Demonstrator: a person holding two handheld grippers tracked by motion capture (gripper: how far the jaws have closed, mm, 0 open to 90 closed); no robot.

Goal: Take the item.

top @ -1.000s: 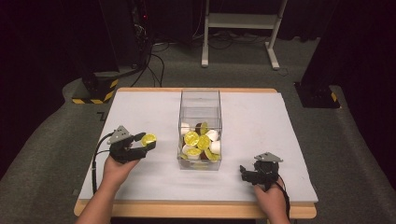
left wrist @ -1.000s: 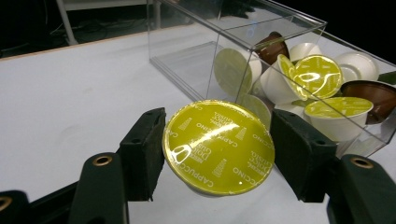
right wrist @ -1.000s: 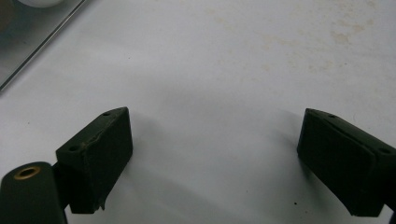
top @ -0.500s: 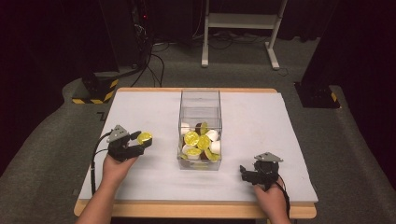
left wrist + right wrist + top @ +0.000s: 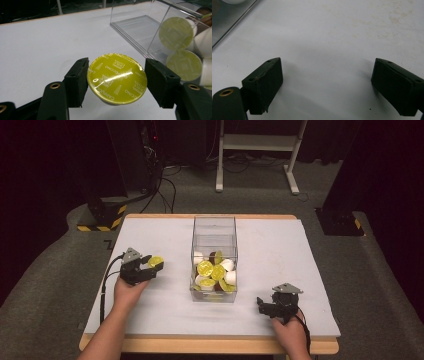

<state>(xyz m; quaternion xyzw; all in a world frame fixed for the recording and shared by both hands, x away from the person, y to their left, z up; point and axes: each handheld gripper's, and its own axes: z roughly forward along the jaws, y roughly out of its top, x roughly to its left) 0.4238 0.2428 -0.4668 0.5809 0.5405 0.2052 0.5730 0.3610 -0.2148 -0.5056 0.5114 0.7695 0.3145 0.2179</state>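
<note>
My left gripper [image 5: 147, 267] [image 5: 116, 80] is shut on a yellow-lidded coffee capsule [image 5: 117, 77] [image 5: 155, 261], just above the white table to the left of the clear box [image 5: 214, 227]. The lid reads "cappuccino" and faces the camera in the left gripper view. The box holds several capsules [image 5: 212, 271], yellow-lidded, white and brown. My right gripper [image 5: 261, 306] [image 5: 325, 87] rests near the table's front right, its jaws wide open over bare white surface with nothing between them.
The white table [image 5: 280, 255] has a wooden edge [image 5: 210, 345] at the front. The box's clear wall [image 5: 140, 32] stands close to the right of the held capsule in the left gripper view. Dark stands and cables lie on the floor beyond the table.
My left gripper has carried the capsule leftward, away from the box, and a little lower. The right gripper has stayed put.
</note>
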